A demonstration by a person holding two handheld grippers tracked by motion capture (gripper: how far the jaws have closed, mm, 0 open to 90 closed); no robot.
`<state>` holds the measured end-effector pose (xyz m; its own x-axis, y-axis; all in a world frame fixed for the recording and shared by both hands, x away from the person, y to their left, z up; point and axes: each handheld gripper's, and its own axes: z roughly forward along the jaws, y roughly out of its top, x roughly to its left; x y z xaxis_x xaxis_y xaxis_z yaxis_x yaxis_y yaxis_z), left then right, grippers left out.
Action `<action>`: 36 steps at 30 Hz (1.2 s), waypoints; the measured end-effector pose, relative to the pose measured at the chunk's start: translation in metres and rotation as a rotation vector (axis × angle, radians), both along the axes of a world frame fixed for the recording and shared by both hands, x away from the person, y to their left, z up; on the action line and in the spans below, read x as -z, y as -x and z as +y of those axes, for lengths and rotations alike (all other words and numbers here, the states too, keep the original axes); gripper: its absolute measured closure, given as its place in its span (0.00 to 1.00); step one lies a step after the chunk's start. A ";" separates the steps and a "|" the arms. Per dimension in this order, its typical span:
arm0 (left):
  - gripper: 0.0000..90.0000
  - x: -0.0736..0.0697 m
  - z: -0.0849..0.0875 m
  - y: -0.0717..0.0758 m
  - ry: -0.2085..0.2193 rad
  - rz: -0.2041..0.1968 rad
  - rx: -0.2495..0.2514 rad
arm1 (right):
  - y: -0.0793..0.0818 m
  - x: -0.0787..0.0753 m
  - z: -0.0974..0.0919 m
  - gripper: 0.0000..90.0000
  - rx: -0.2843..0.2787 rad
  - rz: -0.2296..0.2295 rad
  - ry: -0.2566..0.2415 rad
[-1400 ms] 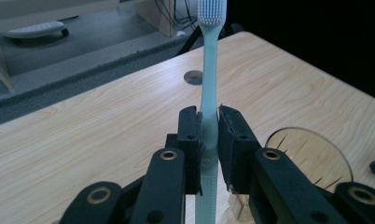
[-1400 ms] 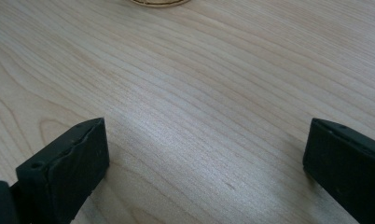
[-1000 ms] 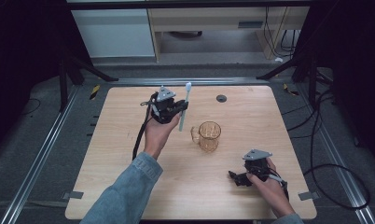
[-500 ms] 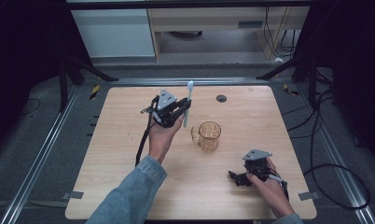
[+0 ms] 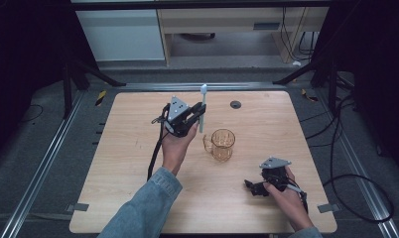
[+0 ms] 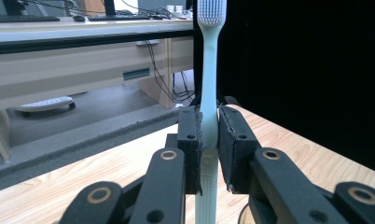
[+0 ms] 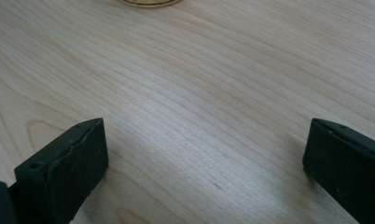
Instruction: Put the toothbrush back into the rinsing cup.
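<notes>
A pale blue toothbrush stands upright, brush head up, clamped between the pads of my left gripper. In the left gripper view the toothbrush rises between the two black pads, which press on its handle. An amber glass mug sits on the wooden table, just right of and nearer than the left gripper. My right gripper rests low near the table's front right, jaws wide apart with only bare wood between them.
A small dark round disc lies near the table's far edge. Metal rails run along both sides of the table. Cables trail on the floor at right. The mug's base shows at the top of the right gripper view.
My left gripper has carried the toothbrush a little to the right, toward the mug. The right gripper has stayed where it was.
</notes>
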<state>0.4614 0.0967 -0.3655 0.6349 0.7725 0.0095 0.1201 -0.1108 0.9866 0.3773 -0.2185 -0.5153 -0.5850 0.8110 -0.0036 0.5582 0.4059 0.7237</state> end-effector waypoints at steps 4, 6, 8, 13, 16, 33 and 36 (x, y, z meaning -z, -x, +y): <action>0.88 -0.001 0.001 0.001 0.002 -0.019 -0.005 | -0.001 0.000 -0.004 0.00 0.011 0.002 -0.001; 0.88 -0.001 0.003 0.001 0.010 -0.023 -0.006 | -0.001 0.000 -0.007 0.00 0.018 0.000 0.001; 0.88 -0.002 0.004 0.000 0.026 -0.034 -0.010 | -0.002 0.000 -0.009 0.00 0.021 -0.002 0.000; 0.88 -0.003 0.008 -0.001 0.045 -0.055 -0.009 | -0.002 0.000 -0.009 0.00 0.021 -0.002 0.000; 0.88 -0.004 0.009 0.000 0.060 -0.069 -0.012 | -0.001 0.000 -0.009 0.00 0.021 -0.002 0.001; 0.88 0.008 0.002 0.002 0.067 -0.129 -0.009 | -0.001 0.000 -0.009 0.01 0.020 0.000 0.002; 0.88 0.012 0.002 0.002 0.067 -0.128 -0.011 | -0.001 0.000 -0.009 0.01 0.020 -0.001 0.002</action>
<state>0.4594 0.0983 -0.3772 0.6236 0.7808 0.0380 -0.0066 -0.0433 0.9990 0.3781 -0.2274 -0.5150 -0.5689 0.8224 -0.0056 0.5654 0.3961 0.7234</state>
